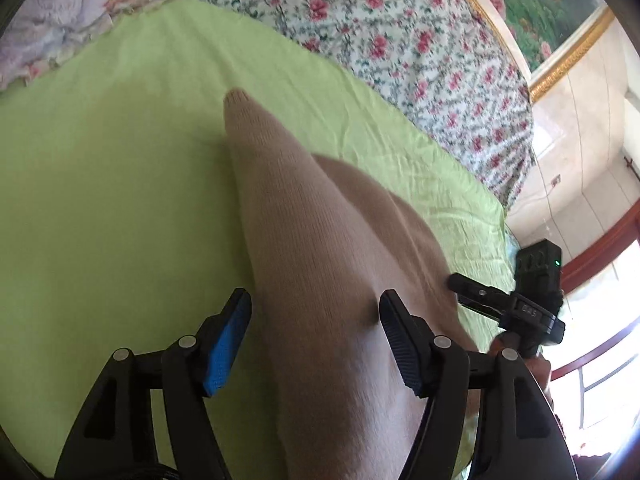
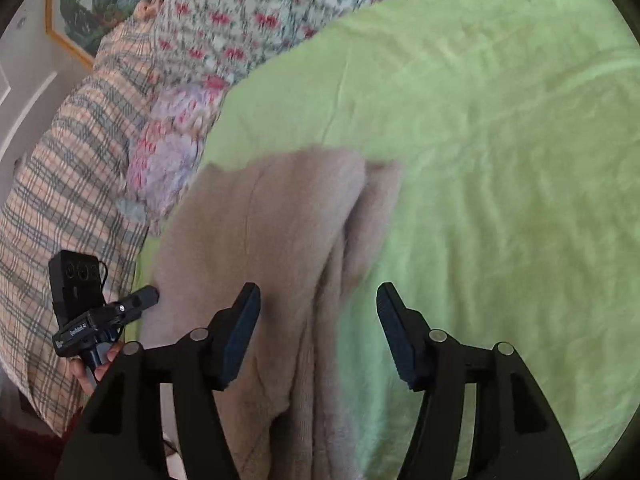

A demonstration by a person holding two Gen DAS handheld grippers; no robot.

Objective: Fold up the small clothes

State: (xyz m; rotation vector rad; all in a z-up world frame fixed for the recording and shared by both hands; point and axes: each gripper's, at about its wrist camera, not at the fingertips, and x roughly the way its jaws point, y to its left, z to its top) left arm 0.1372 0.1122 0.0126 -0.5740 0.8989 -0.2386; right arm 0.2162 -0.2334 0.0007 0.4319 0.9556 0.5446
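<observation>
A beige knitted garment [image 1: 320, 248] lies on a lime green sheet [image 1: 100, 200]. In the left wrist view it runs up between my fingers to a pointed tip at the middle. My left gripper [image 1: 314, 312] is open, its fingers on either side of the knit. In the right wrist view the same garment [image 2: 272, 224] lies bunched at the lower left on the sheet [image 2: 500, 160]. My right gripper [image 2: 318, 312] is open, with the garment's right edge between its fingers. The right gripper also shows in the left wrist view [image 1: 472, 294], and the left gripper in the right wrist view [image 2: 136, 302].
A floral quilt [image 1: 400, 40] lies behind the green sheet. A plaid pillow [image 2: 68, 184] and a pale floral cloth [image 2: 172, 152] sit at the left in the right wrist view. A framed painting [image 1: 552, 12] hangs on the wall. A window [image 1: 612, 360] is at the right.
</observation>
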